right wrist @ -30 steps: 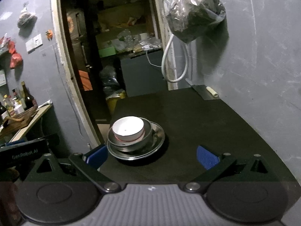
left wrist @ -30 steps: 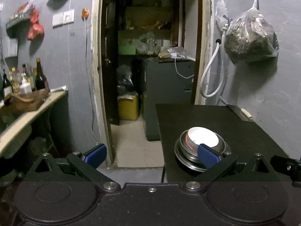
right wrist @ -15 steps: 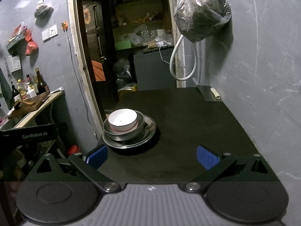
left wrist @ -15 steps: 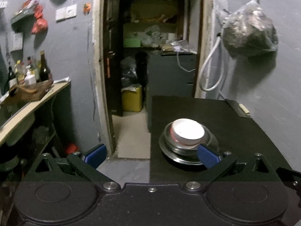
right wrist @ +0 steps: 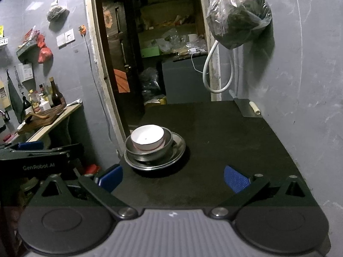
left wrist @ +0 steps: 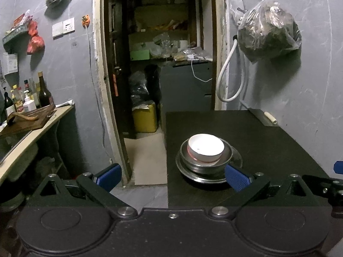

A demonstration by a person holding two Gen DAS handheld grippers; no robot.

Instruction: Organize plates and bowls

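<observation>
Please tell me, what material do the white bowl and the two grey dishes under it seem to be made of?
White bowl: probably glazed ceramic, being smooth, opaque and thick-walled. Grey bowl and plate beneath: likely stainless steel, as both show shiny reflections and thin rims.

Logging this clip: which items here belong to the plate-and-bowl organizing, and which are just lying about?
Job: white bowl, nested in the metal bowl, on the metal plate; both grippers, left gripper and right gripper, open and empty.

Lying about: hanging bag, white hose, bottles, cutting board.
</observation>
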